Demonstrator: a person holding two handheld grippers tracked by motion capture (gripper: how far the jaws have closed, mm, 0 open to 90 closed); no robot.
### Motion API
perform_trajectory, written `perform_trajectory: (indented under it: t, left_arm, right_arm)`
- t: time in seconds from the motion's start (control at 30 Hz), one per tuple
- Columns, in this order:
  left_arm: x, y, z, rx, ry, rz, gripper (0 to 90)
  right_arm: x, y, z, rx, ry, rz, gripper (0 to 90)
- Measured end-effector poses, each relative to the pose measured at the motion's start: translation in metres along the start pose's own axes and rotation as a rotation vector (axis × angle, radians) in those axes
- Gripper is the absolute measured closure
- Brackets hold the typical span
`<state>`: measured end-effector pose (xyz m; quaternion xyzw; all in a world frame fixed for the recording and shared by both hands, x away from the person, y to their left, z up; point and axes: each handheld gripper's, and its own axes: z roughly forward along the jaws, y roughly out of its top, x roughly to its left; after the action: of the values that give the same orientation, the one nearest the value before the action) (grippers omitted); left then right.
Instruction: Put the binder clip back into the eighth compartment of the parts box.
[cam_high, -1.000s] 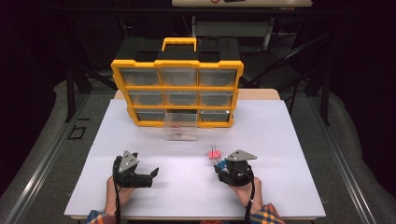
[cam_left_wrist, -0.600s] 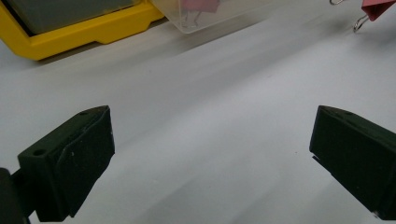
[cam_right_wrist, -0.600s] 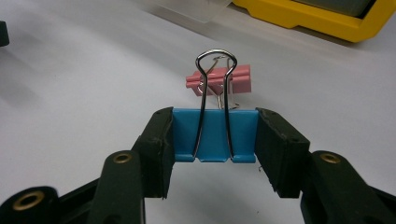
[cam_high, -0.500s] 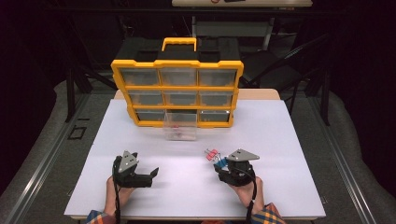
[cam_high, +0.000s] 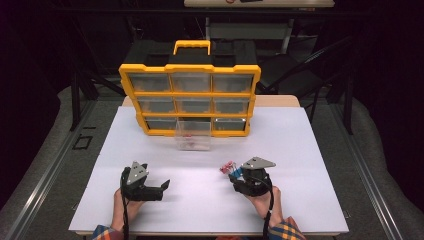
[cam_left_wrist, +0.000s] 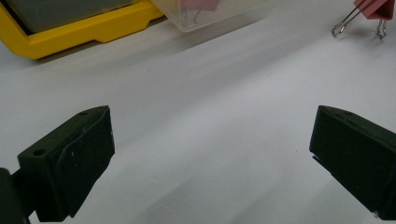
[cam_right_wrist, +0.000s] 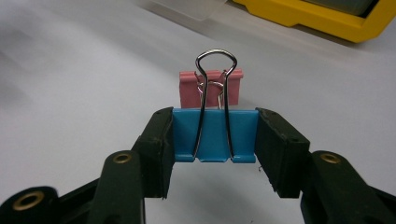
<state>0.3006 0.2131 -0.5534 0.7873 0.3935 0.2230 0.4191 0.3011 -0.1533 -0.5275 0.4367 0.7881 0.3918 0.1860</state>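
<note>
The right gripper (cam_right_wrist: 215, 135) pinches a blue binder clip (cam_right_wrist: 215, 135) by its two sides, jaws partly closed on it, near the table's (cam_high: 310, 150) front edge; a pink binder clip (cam_right_wrist: 211, 87) lies just beyond. The left gripper (cam_left_wrist: 212, 154) rests with jaws wide apart, holding nothing, toward the front left corner.

Drawer (cam_high: 194, 135) before organizer (cam_high: 190, 97), clips (cam_high: 231, 167) on table (cam_high: 310, 150)
</note>
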Motion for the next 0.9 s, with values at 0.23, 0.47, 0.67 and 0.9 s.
perform_trajectory:
  t: [0.23,0.47,0.67,0.9]
  left_arm:
    - [0.0,0.0,0.0,0.002,0.0,0.001,0.0]
    - [0.001,0.0,0.0,0.003,0.0,0.004,0.0]
    - [0.0,0.0,0.0,0.003,0.0,0.006,0.0]
    - [0.0,0.0,0.0,0.004,-0.001,0.011,0.0]
  right_arm:
    - [-0.002,0.001,-0.003,0.007,-0.001,0.003,49.5]
    - [-0.002,0.005,-0.016,-0.033,-0.002,0.005,49.5]
    - [-0.004,0.01,-0.017,-0.058,0.006,-0.004,49.5]
    - [-0.002,0.018,-0.014,-0.083,0.029,-0.004,49.5]
